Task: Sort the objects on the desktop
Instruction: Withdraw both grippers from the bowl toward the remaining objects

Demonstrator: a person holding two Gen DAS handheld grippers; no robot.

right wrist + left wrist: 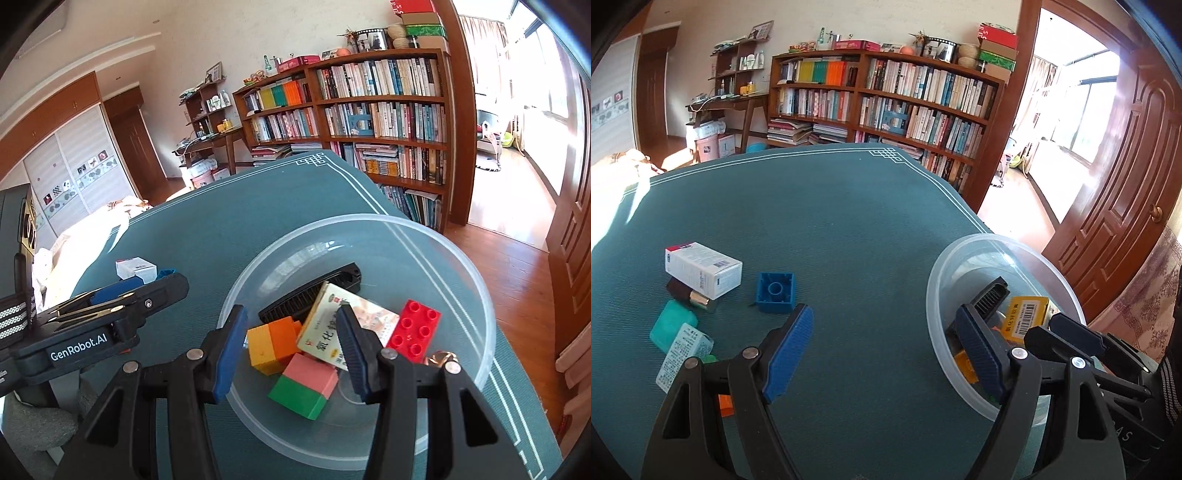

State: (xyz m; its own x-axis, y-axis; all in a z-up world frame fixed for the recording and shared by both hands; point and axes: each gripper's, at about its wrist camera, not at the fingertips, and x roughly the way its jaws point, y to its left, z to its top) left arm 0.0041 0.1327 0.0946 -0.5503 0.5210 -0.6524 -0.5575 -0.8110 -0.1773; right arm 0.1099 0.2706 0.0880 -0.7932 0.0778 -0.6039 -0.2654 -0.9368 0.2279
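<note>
Landmark: the clear plastic bowl (476,295) on the teal table mat (831,221).

Right gripper (291,347): positioned over the near rim of the bowl, jaws apart, nothing between the pads.

Bowl contents, right wrist view:
- black comb (314,295) toward the far side
- medicine carton (332,332) in the middle, leaning on the comb
- red brick (415,328) right of the carton
- yellow-orange block (273,341) left of the carton
- pink-green block (304,384) at the near side

Left gripper (882,354): left of the bowl, its right finger overlapping the bowl's left wall in its own view; jaws wide apart, empty.

Unsorted items, well left of the bowl on the mat:
- white box (703,269), resting on a brown-and-silver tube (689,293)
- blue brick (775,293), studs down, the nearest of these to the bowl
- teal case (670,325) and pale printed packet (683,354), touching, nearest the left gripper's left finger
</note>
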